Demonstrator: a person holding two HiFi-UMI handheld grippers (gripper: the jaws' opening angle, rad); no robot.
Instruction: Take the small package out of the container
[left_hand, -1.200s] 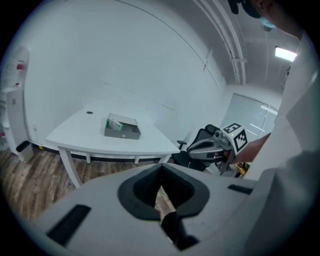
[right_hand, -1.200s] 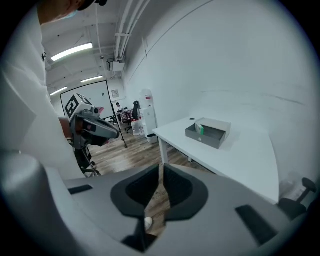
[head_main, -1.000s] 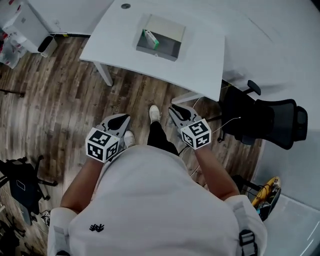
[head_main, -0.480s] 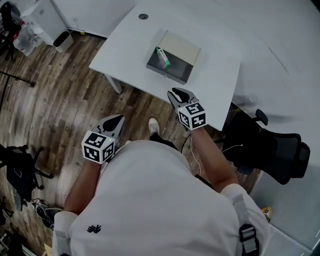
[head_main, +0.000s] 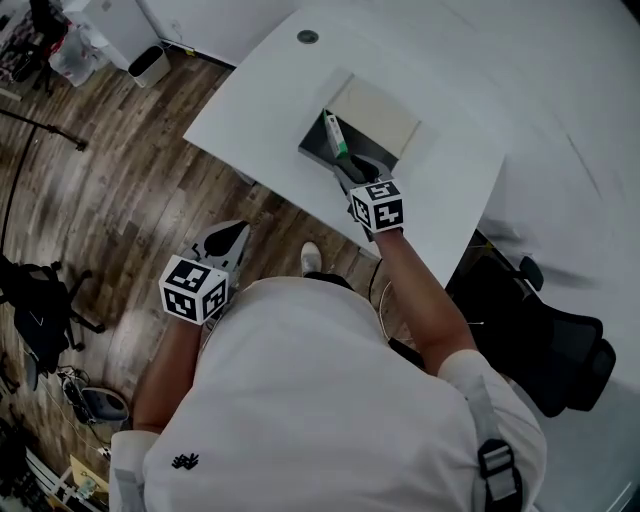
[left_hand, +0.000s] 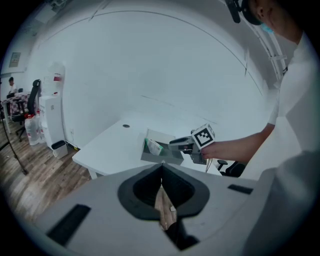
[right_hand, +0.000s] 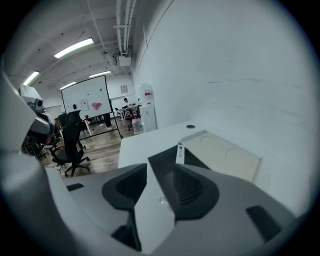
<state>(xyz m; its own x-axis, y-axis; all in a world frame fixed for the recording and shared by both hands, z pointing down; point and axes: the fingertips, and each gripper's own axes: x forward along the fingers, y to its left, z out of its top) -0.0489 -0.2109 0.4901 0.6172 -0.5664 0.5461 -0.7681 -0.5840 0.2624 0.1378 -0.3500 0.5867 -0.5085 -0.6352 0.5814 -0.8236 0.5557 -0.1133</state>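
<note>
The white table (head_main: 250, 110) carries the open grey container (head_main: 314, 158), whose pale lid (head_main: 378, 112) is folded back on the far side. Nothing is done yet: the task is at the reach, with the grasp and the lift out both left.

The right gripper (head_main: 350, 168) hangs over the container's near edge and points into it. Its jaws are opening and wide apart, with only bare table and the container's dark inside showing between them in the right gripper view. The left gripper (head_main: 238, 232) is well back from the container, off the table and over the wood floor. Its jaws are drawn together to a thin slit with nothing in them.

The small package (head_main: 337, 135), white and green, stands on edge inside the container at its left end, just ahead of the right gripper's tips and untouched.
</note>
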